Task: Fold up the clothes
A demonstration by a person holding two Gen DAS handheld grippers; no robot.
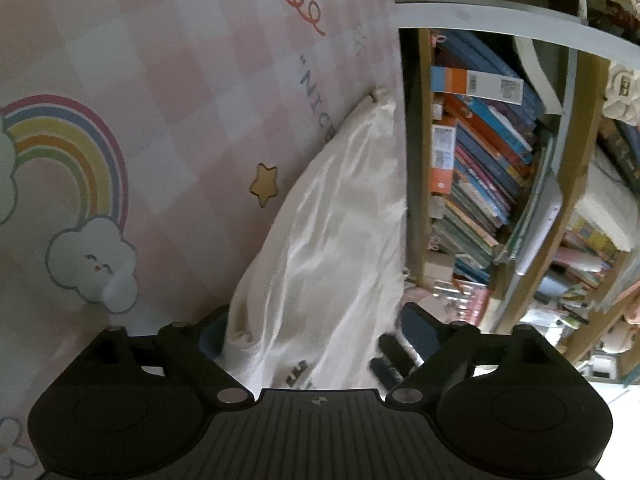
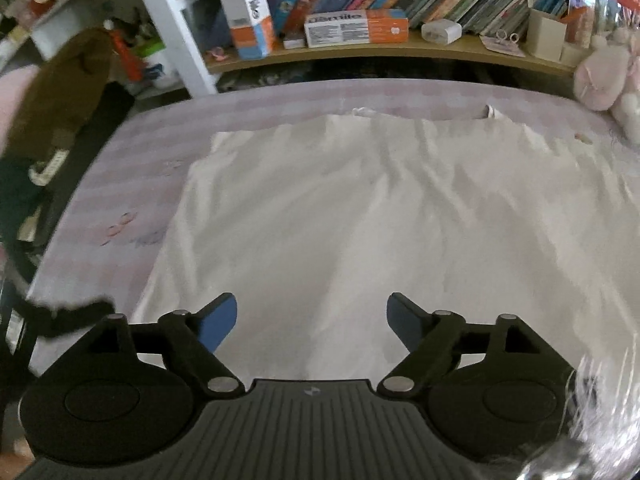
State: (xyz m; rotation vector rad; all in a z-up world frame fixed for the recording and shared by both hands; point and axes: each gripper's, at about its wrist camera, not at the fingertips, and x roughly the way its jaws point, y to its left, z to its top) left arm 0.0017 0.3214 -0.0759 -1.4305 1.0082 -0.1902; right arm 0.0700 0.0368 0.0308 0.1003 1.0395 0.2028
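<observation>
- Left wrist view: left claw [image 1: 320, 330] spread wide, white garment [image 1: 328, 240] bunched between its fingers, running toward 12 o'clock over the pink checked bedsheet [image 1: 160, 100]
- Right wrist view: right claw [image 2: 312, 320] released, hovering above the white garment [image 2: 380, 208] spread flat on the bed; bookshelf [image 2: 360, 52] at 12 o'clock

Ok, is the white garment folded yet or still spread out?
Spread out: the white garment lies flat across the pink bed sheet, wrinkled, with no fold showing in the right wrist view.

One white garment [image 2: 380, 216], two tools [image 2: 310, 320] [image 1: 316, 332], one bedsheet [image 1: 160, 100]
</observation>
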